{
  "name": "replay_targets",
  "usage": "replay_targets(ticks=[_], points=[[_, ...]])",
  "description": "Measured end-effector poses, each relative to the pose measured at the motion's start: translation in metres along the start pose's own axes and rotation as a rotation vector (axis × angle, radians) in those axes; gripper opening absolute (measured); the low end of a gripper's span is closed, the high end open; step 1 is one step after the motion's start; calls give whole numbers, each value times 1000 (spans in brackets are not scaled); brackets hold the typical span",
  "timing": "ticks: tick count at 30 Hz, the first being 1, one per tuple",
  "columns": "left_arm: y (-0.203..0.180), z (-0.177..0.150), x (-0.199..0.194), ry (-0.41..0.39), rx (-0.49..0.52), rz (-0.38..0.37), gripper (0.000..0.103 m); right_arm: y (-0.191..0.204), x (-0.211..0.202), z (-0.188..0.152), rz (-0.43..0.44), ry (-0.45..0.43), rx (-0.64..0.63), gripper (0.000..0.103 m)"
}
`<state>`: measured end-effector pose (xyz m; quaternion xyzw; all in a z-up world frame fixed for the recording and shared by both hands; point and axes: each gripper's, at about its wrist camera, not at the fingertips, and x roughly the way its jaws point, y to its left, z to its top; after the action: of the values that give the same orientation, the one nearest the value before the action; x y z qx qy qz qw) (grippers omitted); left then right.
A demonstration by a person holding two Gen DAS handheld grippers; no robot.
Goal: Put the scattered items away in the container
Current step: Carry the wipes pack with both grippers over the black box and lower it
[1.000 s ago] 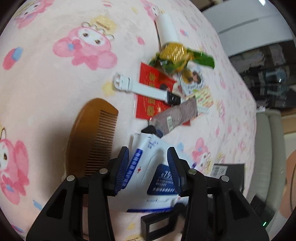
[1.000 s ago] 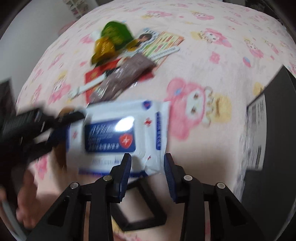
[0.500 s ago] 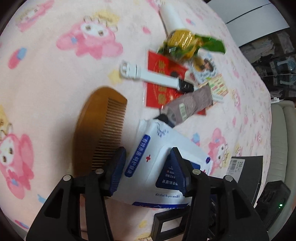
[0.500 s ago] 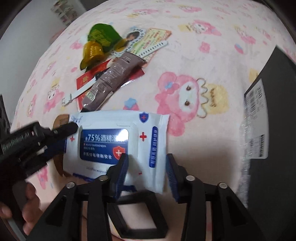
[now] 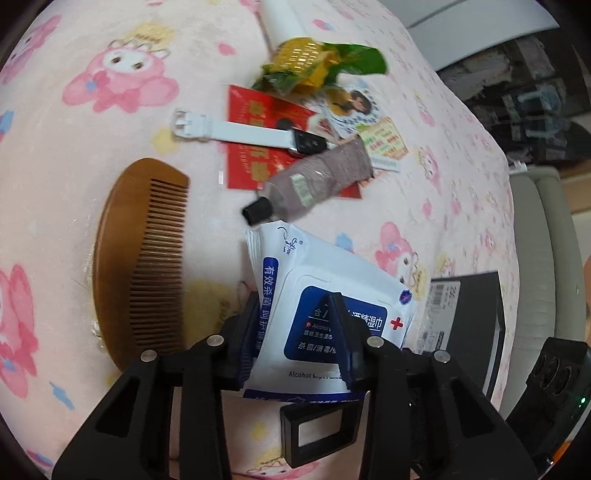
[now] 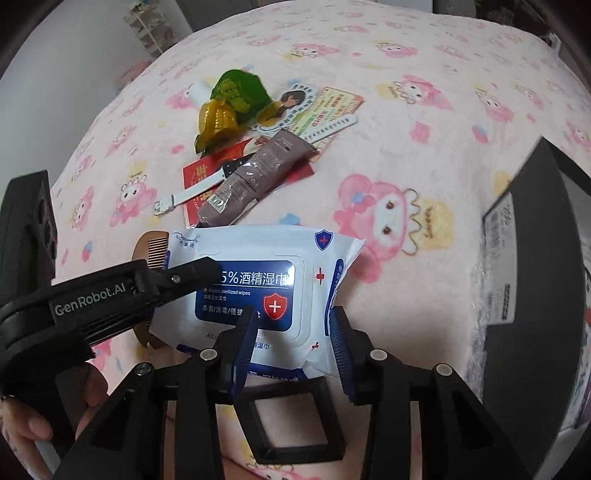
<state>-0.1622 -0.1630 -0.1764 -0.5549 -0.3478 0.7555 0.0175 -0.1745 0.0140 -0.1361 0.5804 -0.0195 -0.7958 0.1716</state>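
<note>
My left gripper [image 5: 295,328] is shut on a white and blue pack of alcohol wipes [image 5: 325,280] and holds its near edge tilted up off the pink blanket [image 5: 92,147]. The same pack [image 6: 266,280] shows in the right wrist view with the left gripper's finger [image 6: 184,275] pressed on its left side. My right gripper [image 6: 291,343] is open, its jaws around the pack's near right corner without pinching it. A black box [image 6: 535,295], the container, stands at the right; it also shows in the left wrist view [image 5: 465,317].
On the blanket lie a wooden comb [image 5: 147,251], a brown tube [image 5: 317,181], a white watch strap [image 5: 236,131], a red envelope [image 5: 255,147], a green and yellow wrapper [image 5: 314,62], printed cards [image 5: 369,125] and a white bottle [image 5: 280,18]. A small black frame [image 6: 291,424] lies near me.
The left gripper has closed on the wipes pack and lifted its near edge. The right gripper has stayed open and moved closer to the pack's near right corner.
</note>
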Motion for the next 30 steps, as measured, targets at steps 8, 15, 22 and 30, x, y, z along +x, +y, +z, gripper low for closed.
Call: replay_targets(ticks=[8, 15, 22, 30], points=[[-32, -11, -22, -39, 127, -78, 35, -13, -32, -8, -20, -59, 26, 35], [-59, -22, -39, -66, 196, -136, 35, -32, -70, -15, 47, -127, 68, 35], [-113, -34, -54, -83, 288, -164, 35, -60, -109, -20, 90, -195, 92, 35], [-203, -55, -37, -52, 421, -190, 35, -116, -160, -27, 61, -298, 139, 35]])
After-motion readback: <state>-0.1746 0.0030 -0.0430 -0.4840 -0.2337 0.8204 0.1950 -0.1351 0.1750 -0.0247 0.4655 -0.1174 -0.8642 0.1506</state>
